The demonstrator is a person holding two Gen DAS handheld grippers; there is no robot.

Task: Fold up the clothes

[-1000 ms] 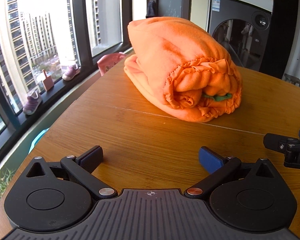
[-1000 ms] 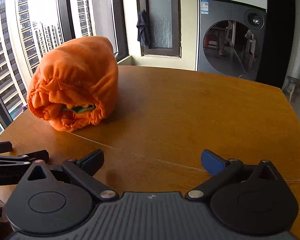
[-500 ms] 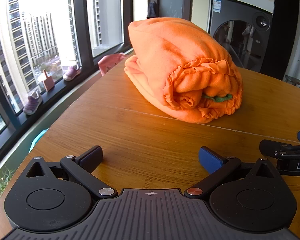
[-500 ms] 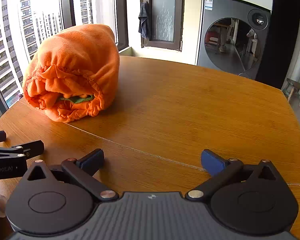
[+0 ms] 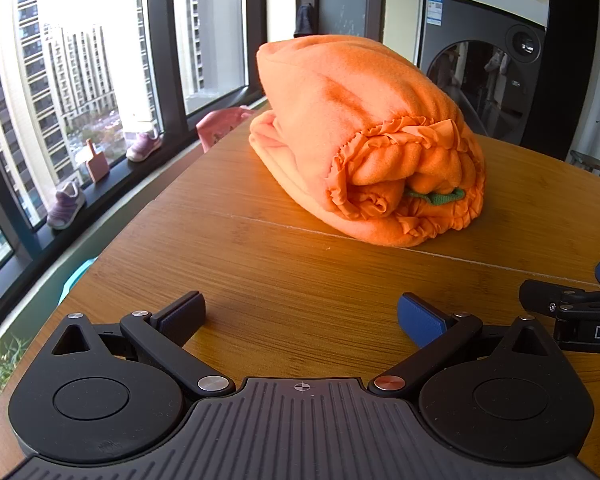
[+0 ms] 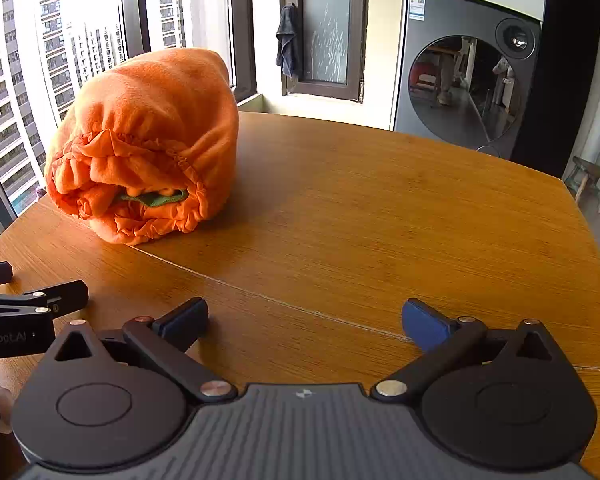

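Both hand-held grippers (image 5: 300, 316) (image 6: 304, 320) agape, bare table (image 6: 380, 220) before folded orange fleece (image 6: 148, 144).

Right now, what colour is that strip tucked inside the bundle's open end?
Green strip, inside the orange bundle; clearest in the right wrist view.

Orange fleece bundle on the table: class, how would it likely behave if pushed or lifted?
The orange fleece bundle looks soft, so it would probably sag and unfold when lifted. Its rounded roll on the smooth wooden table might slide or tumble if pushed.

Only a green strip (image 6: 156, 199) of what sits inside the folded orange fleece garment (image 6: 148, 140) shows; the right gripper (image 5: 580, 312) is cut off by the left view's edge.
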